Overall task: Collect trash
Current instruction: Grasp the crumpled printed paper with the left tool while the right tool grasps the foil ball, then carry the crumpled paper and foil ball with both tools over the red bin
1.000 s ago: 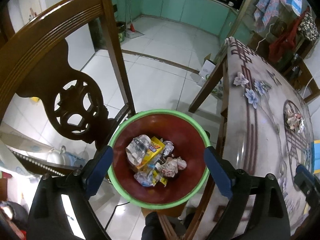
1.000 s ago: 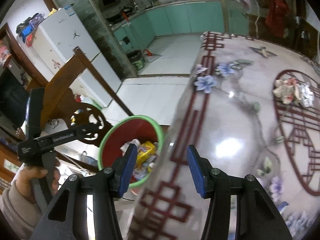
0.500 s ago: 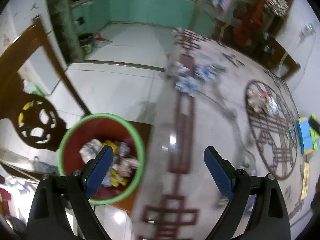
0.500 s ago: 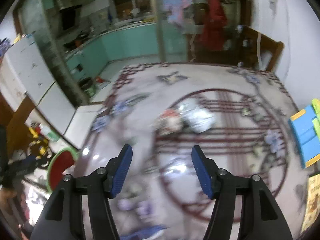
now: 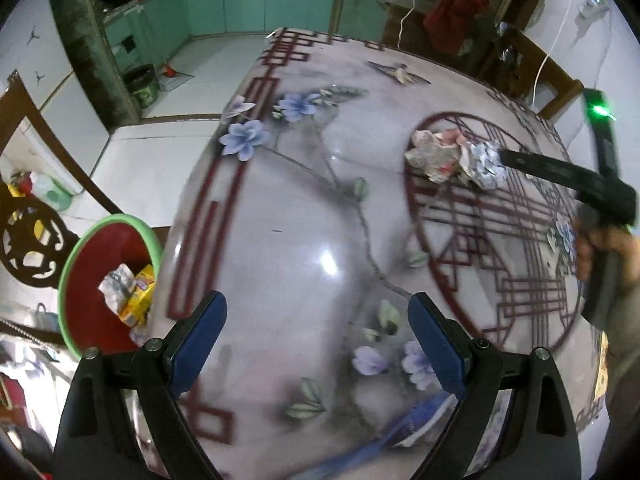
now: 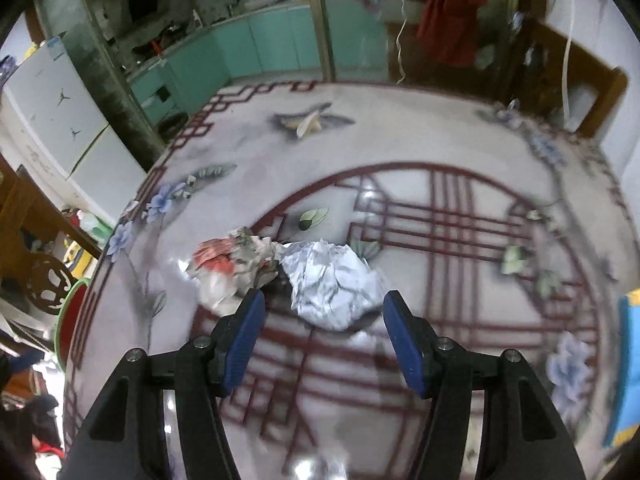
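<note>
Two crumpled pieces of trash lie on the patterned table: a silver-white foil wad [image 6: 334,284] and a red-and-grey wrapper [image 6: 230,266] to its left. My right gripper [image 6: 324,334] is open, just short of the foil wad, which sits between its blue pads. In the left wrist view the wrapper [image 5: 434,154] and the foil [image 5: 486,162] lie far right, with the right gripper's black finger reaching them. My left gripper [image 5: 316,338] is open and empty above the table. A red bin with a green rim [image 5: 86,280] holds several pieces of trash beside the table's left edge.
A carved wooden chair [image 5: 28,236] stands behind the bin. A blue object [image 6: 630,368] lies at the table's right edge. A blue-and-white item [image 5: 404,428] lies near the table's front. Another chair [image 6: 592,92] stands behind the table.
Both grippers have swung right from the bin to over the table. The right gripper has closed in on the foil wad and its jaws have widened.
</note>
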Demonstrator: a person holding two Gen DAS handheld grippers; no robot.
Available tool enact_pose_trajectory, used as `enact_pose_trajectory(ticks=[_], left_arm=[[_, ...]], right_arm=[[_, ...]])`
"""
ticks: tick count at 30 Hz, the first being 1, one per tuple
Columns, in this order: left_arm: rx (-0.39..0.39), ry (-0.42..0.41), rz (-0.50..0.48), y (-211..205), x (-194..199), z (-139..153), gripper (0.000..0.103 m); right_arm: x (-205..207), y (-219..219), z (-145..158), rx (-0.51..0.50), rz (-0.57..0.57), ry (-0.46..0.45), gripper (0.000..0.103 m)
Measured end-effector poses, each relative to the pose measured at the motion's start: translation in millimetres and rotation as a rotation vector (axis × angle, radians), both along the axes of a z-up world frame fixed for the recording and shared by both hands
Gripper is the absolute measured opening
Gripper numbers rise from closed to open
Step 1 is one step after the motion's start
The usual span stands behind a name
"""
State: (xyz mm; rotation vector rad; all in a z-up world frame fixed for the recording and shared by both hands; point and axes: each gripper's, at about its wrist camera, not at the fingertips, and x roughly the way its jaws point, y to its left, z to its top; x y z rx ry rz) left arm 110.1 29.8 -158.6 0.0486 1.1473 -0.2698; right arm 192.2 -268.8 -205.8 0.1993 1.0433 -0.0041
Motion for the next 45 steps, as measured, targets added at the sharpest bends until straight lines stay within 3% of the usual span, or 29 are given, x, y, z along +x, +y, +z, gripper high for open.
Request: enact_pose_trajectory(ticks=[2, 5, 9, 12, 17, 19, 21, 23, 24, 25, 29, 32, 37, 39, 41, 45], left_arm=[[0.009, 0.002, 0.001, -10.0, 1.1, 1.1, 0.092], [0.017, -0.004, -0.010, -26.6, 6.5, 4.1, 0.092], [0.000, -0.008, -0.026, -54.8, 21.4, 5.1, 0.092], [-0.017, -0.013, -0.051, -81.6, 38.1, 1.2, 0.092], [0.012, -0.026, -0.080, -123.4, 76.7, -13.6, 0.092], [0.003, -0.010, -0.079, -132.7, 90.8, -21.8, 0.092], [0.002, 0.004, -0.072, -141.0, 105.3, -32.9, 0.092], [-0.011, 0.028, -0.061, -145.6, 118.1, -44.9, 0.089], [-0.030, 0.050, -0.058, -146.2, 122.8, -50.7, 0.085], [-0.055, 0.071, -0.056, -146.4, 125.6, -54.8, 0.068], [-0.088, 0.123, -0.045, -144.5, 130.1, -68.1, 0.044], [-0.079, 0.096, -0.016, -135.8, 127.2, -62.9, 0.043], [-0.077, 0.074, 0.006, -121.5, 123.8, -54.3, 0.042], [-0.075, 0.069, 0.011, -116.2, 122.4, -51.7, 0.042], [-0.077, 0.064, 0.016, -110.9, 118.8, -48.5, 0.042], [-0.071, 0.054, 0.007, -103.5, 106.8, -41.3, 0.042]], right_arm=[[13.9, -4.6, -17.5, 0.027, 0.003, 0.030, 0.060], [19.3, -9.8, -30.3, 0.047, 0.013, 0.029, 0.044], [4.2, -22.1, -21.1, 0.091, 0.010, -0.021, 0.000], [-18.3, -33.9, -8.3, 0.093, -0.020, -0.071, 0.000], [-35.6, -51.4, -7.8, 0.145, -0.050, -0.079, 0.002], [-37.8, -60.6, -10.4, 0.177, -0.073, -0.071, 0.013], [-41.0, -69.2, -10.6, 0.191, -0.102, -0.088, 0.044], [-42.9, -72.7, -9.9, 0.181, -0.115, -0.106, 0.055], [-43.0, -73.2, -9.2, 0.178, -0.111, -0.110, 0.055], [-41.7, -73.4, -9.6, 0.182, -0.103, -0.108, 0.055], [-29.4, -66.3, -8.9, 0.205, -0.028, -0.107, 0.055], [-16.2, -51.9, -8.6, 0.192, 0.047, -0.110, 0.064], [9.8, -21.2, -24.8, 0.160, 0.144, -0.075, 0.065], [17.6, -14.8, -38.1, 0.140, 0.134, -0.022, 0.051], [15.9, -16.8, -39.0, 0.170, 0.113, -0.037, 0.045], [-0.1, -20.1, -28.5, 0.183, 0.074, -0.061, 0.043]])
